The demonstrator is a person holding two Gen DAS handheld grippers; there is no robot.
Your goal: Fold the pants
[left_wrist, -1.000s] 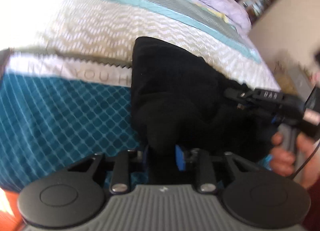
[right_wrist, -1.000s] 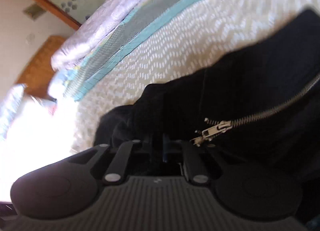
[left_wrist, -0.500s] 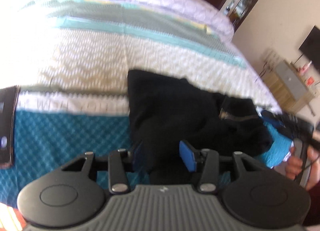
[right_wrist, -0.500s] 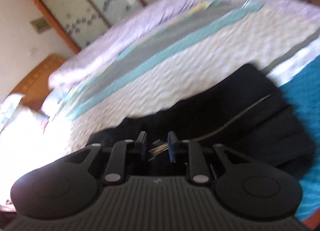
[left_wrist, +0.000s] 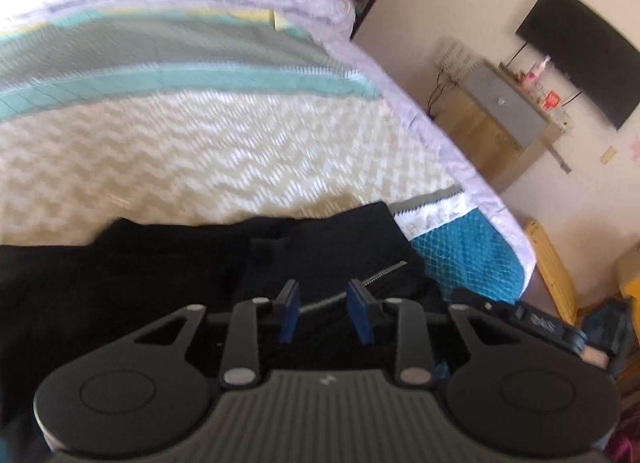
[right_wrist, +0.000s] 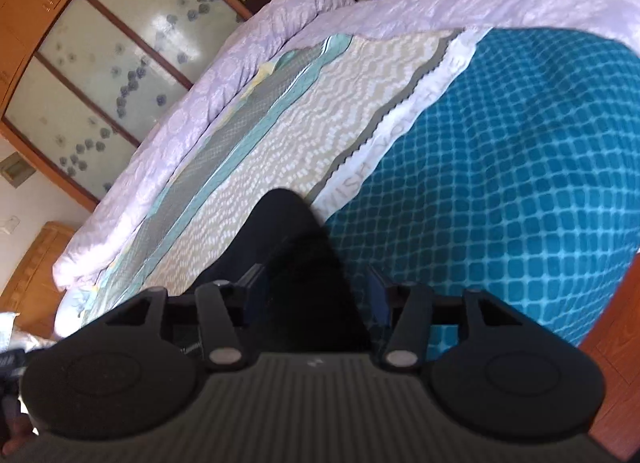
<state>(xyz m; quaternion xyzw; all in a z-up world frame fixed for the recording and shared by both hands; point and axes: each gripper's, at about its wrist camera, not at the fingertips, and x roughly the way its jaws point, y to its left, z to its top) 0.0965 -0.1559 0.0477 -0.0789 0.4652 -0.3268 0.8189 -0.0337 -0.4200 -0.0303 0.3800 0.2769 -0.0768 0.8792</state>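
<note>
Both grips let go: right gripper [right_wrist: 316,295] spreading wide over black pants [left_wrist: 168,263], left gripper [left_wrist: 326,311] narrowing on nothing above zipper [left_wrist: 384,271]; pants bunched on bedspread [left_wrist: 240,151] at 6 o'clock, fold apparently laid.

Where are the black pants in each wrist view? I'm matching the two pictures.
Left wrist view: black pants fill the lower left and middle, zipper by the fingertips.
Right wrist view: black pants rise from bottom centre.
Shared landmark: the white lettered strip on the bedspread.
</note>
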